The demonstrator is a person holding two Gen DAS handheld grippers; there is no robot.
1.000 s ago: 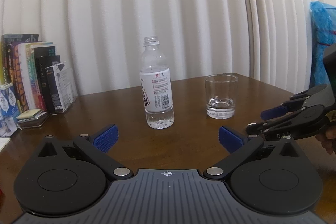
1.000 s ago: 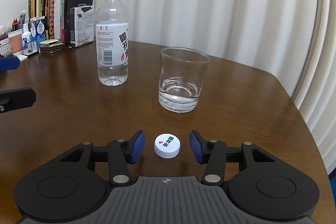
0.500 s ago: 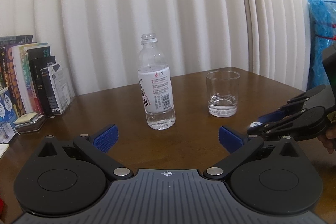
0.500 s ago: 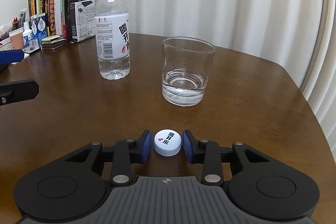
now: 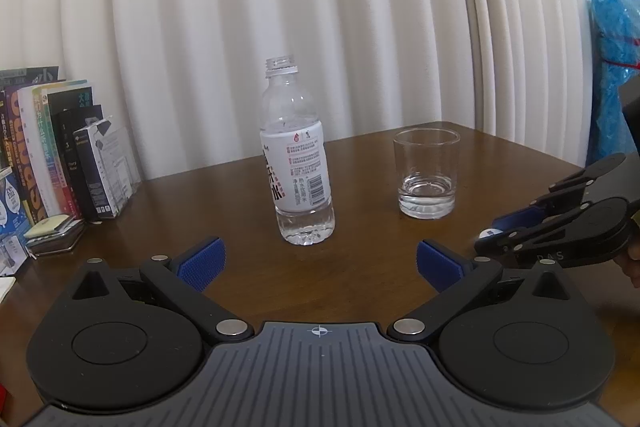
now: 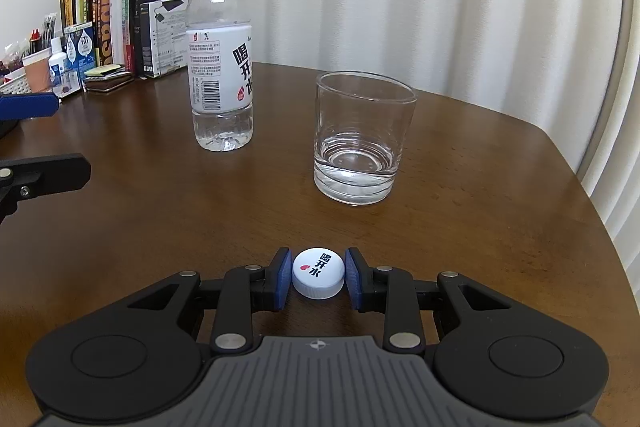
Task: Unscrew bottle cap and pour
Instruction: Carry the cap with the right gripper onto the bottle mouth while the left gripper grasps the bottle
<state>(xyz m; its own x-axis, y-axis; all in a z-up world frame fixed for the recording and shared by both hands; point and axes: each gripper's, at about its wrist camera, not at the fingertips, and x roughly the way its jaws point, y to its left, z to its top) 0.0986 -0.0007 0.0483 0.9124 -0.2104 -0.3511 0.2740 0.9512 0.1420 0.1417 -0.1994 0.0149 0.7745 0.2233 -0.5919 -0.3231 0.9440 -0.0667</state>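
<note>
White cap [image 6: 318, 271] pinched by right gripper [image 6: 318, 277] fingers (left gripper [image 5: 318, 263] wide).

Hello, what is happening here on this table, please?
A person works with two handheld grippers. The right gripper is shut on the white cap, low over the table. The left gripper is open and empty, facing the bottle. The bottle stands upright with no cap and little water. The glass beside it holds some water at the bottom.
</note>
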